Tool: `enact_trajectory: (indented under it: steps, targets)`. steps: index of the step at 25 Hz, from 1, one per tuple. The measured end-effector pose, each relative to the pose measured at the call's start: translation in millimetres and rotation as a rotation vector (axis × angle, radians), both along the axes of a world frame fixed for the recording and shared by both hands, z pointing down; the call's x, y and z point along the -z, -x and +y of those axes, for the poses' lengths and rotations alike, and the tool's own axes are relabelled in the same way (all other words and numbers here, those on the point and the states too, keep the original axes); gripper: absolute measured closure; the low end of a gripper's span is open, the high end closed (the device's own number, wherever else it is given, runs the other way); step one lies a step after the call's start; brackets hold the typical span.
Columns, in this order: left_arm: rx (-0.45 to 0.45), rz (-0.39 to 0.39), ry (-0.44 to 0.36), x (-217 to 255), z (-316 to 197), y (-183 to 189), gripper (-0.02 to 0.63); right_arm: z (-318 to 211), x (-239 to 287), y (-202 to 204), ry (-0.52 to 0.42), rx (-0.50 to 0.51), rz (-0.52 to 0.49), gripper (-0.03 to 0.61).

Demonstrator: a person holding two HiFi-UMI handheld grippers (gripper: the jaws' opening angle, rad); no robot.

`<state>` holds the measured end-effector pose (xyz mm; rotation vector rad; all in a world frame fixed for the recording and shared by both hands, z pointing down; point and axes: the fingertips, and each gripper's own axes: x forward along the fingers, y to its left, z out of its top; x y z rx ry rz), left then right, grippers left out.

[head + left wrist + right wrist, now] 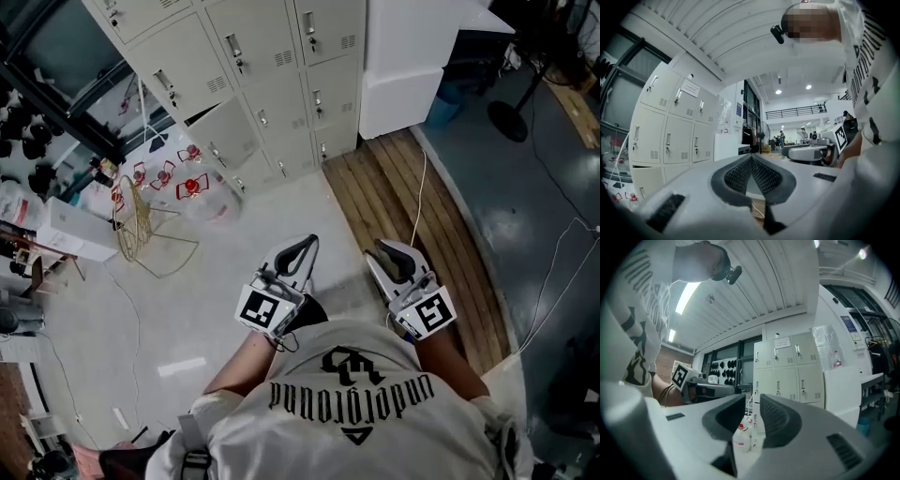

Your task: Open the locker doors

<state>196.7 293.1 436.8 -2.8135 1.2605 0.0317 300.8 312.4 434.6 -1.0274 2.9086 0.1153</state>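
Locker doors (234, 56) of pale grey sheet metal, each with a small handle and a louvred vent, stand well ahead of both sets of fingers, in a bank of stacked compartments. In the head view one ajar door (225, 131) in a lower row swings outward; the inside of its compartment is hidden behind the panel. All other doors sit flush, so no compartment's contents can be seen.

Left gripper (307, 244): the fingers (736, 176) meet at the tips, closed on nothing. Their pads carry a fine mesh texture set in dark grey rubber on a light grey shell. The lockers (670, 136) lie ahead and to the left of these fingers.

Right gripper (384, 247): the fingers (776, 420) stand apart with a clear gap, gripping nothing. The lockers (787, 366) appear beyond and just right of the gap. Through the gap a clear bottle (739, 434) with a red cap shows far off on the floor; its fill cannot be made out.

On the floor, ahead and left of the left fingers, lie more red-capped bottles (178, 178) and a gold wire frame (141, 225). Wooden planks (403, 197) run ahead of the right fingers, crossed by a thin cable (419, 202). A white cabinet (403, 66) adjoins the lockers; its top is cut off.
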Motion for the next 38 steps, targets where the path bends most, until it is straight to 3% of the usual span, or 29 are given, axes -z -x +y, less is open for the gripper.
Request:
enact_trajectory:
  steps: [4, 7, 10, 14, 20, 23, 28, 38]
  targets:
    - [-0.037, 0.015, 0.008, 4, -42, 25, 0.607, -44, 2, 30, 0.011, -0.023, -0.001, 0.427]
    - [-0.056, 0.039, 0.057, 5, -72, 49, 0.607, -74, 3, 59, 0.029, -0.038, -0.005, 0.413]
    - [-0.070, 0.023, 0.030, 4, -103, 80, 0.606, -103, 5, 88, 0.040, -0.053, 0.001, 0.407]
    - [-0.074, 0.041, 0.070, 8, -138, 119, 0.606, -138, 8, 130, 0.046, -0.061, -0.006, 0.400]
    - [-0.073, 0.039, 0.057, 11, -177, 172, 0.606, -177, 11, 184, 0.038, -0.054, 0.003, 0.396]
    - [-0.065, 0.045, 0.075, 11, -191, 190, 0.607, -194, 7, 202, 0.054, -0.052, 0.003, 0.396]
    - [-0.042, 0.020, 0.020, 8, -214, 220, 0.607, -216, 12, 232, 0.079, -0.016, -0.001, 0.396]
    - [0.047, 0.029, 0.061, 12, -257, 242, 0.607, -273, 9, 259, 0.067, 0.075, -0.012, 0.396]
